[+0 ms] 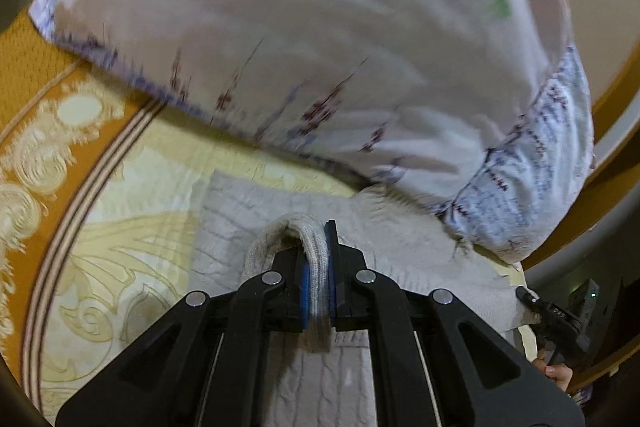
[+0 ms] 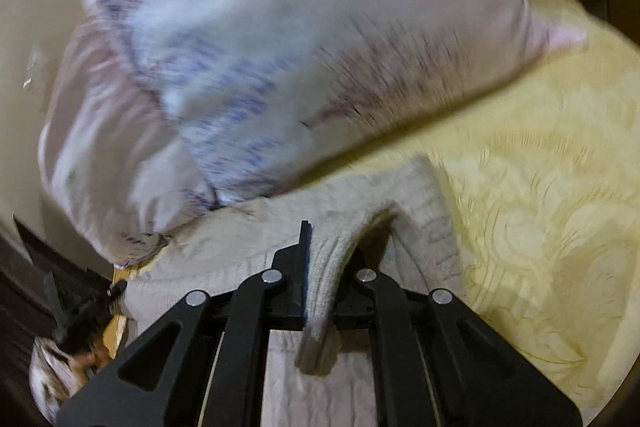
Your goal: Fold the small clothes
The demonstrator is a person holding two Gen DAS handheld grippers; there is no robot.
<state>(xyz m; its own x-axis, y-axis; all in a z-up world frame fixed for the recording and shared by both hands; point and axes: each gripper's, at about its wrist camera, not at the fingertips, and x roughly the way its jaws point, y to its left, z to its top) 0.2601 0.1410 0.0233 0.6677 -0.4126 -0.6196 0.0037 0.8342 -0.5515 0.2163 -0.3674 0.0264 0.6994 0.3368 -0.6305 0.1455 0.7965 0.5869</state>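
Note:
A grey cable-knit sweater (image 1: pixel 248 227) lies on a yellow patterned bedspread (image 1: pixel 132 227). My left gripper (image 1: pixel 318 267) is shut on a ribbed edge of the sweater, which bulges up in a loop between the fingers. In the right wrist view my right gripper (image 2: pixel 324 267) is shut on another ribbed edge of the same sweater (image 2: pixel 424 211), lifted off the bedspread (image 2: pixel 540 187). The right gripper also shows at the right edge of the left wrist view (image 1: pixel 556 315). The left gripper shows at the lower left of the right wrist view (image 2: pixel 80 307).
A large pillow with a white floral case (image 1: pixel 300 27) lies just beyond the sweater and overlaps its far edge; it also shows in the right wrist view (image 2: pixel 280 47). An orange border (image 1: pixel 36 75) runs along the bedspread's left. A wooden bed frame (image 1: pixel 616 99) curves at right.

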